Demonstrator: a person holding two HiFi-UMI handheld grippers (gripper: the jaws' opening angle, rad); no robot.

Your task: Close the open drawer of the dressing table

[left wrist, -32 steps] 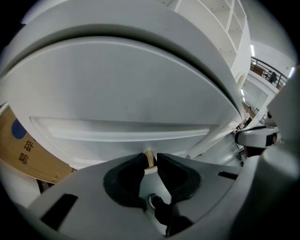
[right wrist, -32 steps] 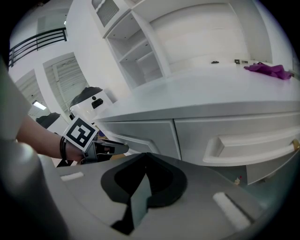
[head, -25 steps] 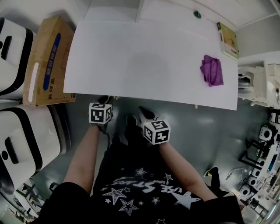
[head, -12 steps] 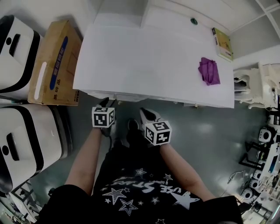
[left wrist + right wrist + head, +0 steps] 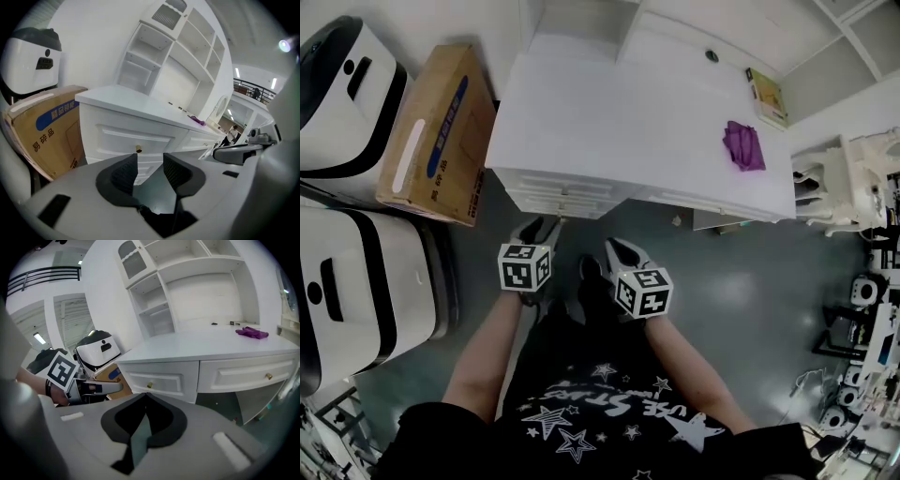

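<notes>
The drawer [image 5: 133, 137] sits flush in the dressing table's [image 5: 628, 112] front, so closing looks done. My left gripper's [image 5: 150, 169] jaws have just been opening, with nothing between them; my right gripper's [image 5: 144, 423] are together. Next, I'd simply draw both clear of the table.

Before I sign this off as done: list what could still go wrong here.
The left drawer looks flush, but its seam is too fine to judge; it may not be fully home.
The left tool, jaws just opening with nothing between them, points toward the brass knob and could snag it.
</notes>
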